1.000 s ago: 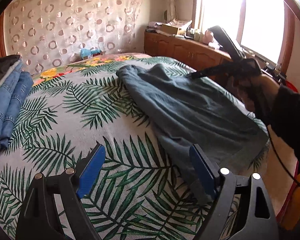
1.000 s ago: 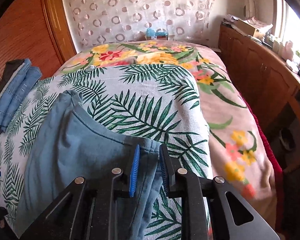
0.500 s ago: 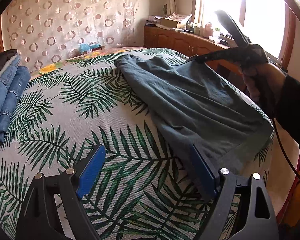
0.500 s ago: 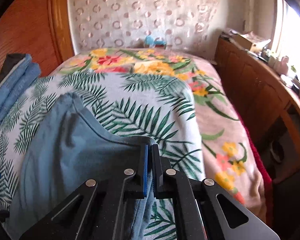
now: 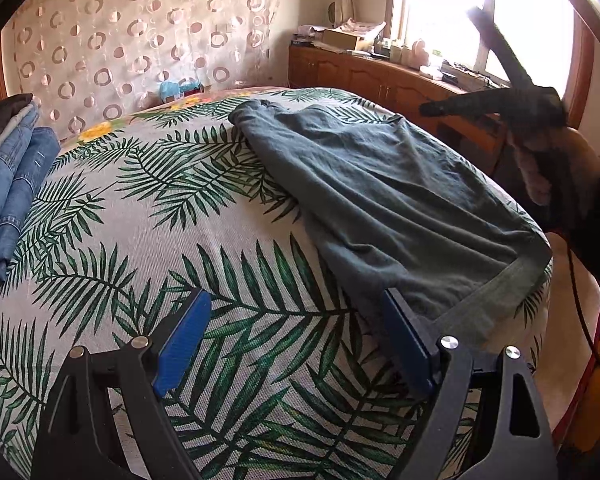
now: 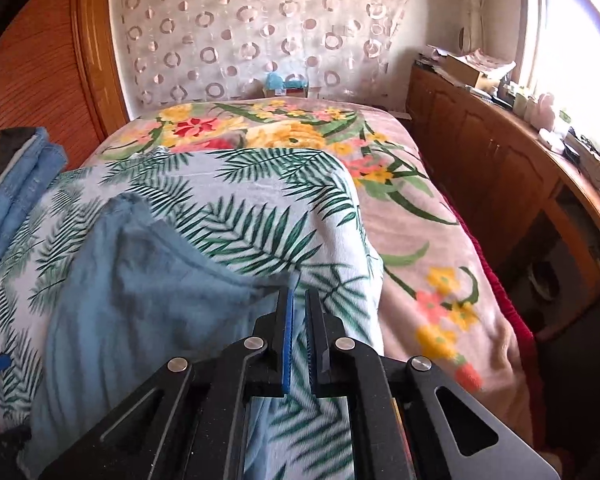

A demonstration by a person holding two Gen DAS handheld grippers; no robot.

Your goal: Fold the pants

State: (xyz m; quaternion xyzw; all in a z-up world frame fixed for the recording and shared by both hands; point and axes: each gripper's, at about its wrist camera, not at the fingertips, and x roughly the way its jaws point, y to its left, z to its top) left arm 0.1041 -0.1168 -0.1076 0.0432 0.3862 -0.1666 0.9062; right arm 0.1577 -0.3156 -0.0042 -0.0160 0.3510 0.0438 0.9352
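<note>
Grey-blue pants (image 5: 380, 200) lie spread on the palm-leaf sheet (image 5: 180, 248), waistband at the near right edge. My left gripper (image 5: 296, 344) is open and empty, low over the sheet, its right finger beside the waistband corner. My right gripper (image 6: 298, 320) is nearly shut, jaws narrowly apart, with only sheet showing between them; the pants' edge (image 6: 160, 300) lies just left of the tips. In the left wrist view the right gripper (image 5: 492, 106) hovers above the pants' far right edge, held in a hand.
Folded jeans (image 5: 12, 184) are stacked at the bed's left side, also in the right wrist view (image 6: 16, 188). A floral blanket (image 6: 420, 240) covers the far and right side. Wooden cabinets (image 6: 500, 168) run along the right wall under the window.
My right gripper closed on the pants' edge, then lifted and pulled right; the cloth is now out of its jaws. My left gripper stayed open, moving slightly forward.
</note>
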